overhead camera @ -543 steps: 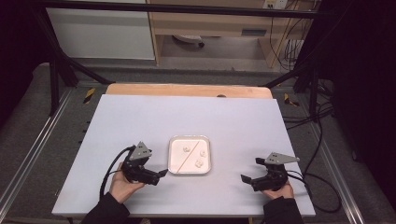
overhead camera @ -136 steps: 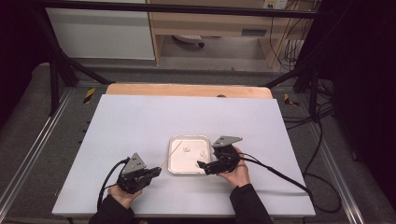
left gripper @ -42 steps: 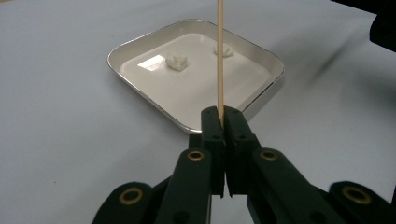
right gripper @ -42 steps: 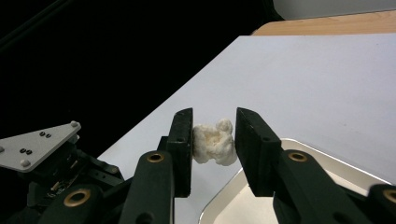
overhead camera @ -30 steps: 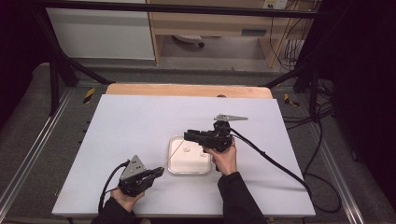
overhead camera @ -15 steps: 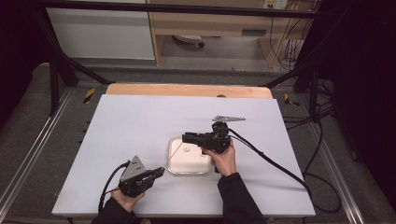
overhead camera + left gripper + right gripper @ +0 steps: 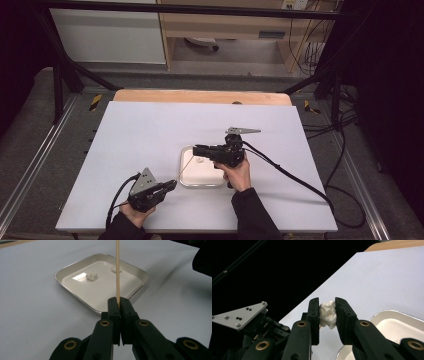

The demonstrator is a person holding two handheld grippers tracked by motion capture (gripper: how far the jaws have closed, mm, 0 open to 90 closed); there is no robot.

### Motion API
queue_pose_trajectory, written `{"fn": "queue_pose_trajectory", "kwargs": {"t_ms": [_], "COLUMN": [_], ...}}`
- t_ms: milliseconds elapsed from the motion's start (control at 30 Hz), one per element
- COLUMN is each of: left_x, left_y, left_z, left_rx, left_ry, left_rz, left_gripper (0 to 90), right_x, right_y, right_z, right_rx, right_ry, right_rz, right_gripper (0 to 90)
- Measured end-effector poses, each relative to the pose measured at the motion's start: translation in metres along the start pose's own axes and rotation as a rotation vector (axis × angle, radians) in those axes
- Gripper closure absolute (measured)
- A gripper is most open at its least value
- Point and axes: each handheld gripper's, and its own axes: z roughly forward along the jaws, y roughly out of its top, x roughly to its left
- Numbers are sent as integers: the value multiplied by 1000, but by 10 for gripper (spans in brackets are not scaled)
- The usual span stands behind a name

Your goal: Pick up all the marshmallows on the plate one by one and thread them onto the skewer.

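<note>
we find the left gripper [image 7: 119,305] clamped on a thin wooden skewer [image 7: 117,270] over the white square tray [image 7: 75,267]. the right gripper [image 7: 327,312], jaws just closing, grips a white spongy lump [image 7: 327,313]. next, we judge: align and thread it.

Bright lit table [image 7: 150,130], dark surroundings, glare on tray [image 7: 82,277], soft focus
</note>
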Motion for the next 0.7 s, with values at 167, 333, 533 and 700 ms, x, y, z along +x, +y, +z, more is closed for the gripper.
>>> {"fn": "queue_pose_trajectory", "kwargs": {"t_ms": [167, 333, 533, 700], "left_x": [-1, -2, -2, -3], "left_y": [0, 0, 0, -1], "left_z": [1, 1, 2, 2], "left_rx": [7, 14, 21, 11], "left_ry": [1, 6, 7, 2], "left_rz": [11, 18, 23, 20], "left_gripper": [883, 884, 884, 884], "right_x": [2, 4, 5, 8], "right_y": [-4, -8, -13, -18], "right_z": [2, 3, 6, 7], "right_rx": [3, 10, 6, 9], "right_ry": [12, 15, 17, 11], "right_rz": [-6, -13, -24, -37], "right_gripper": [760, 767, 774, 778]}}
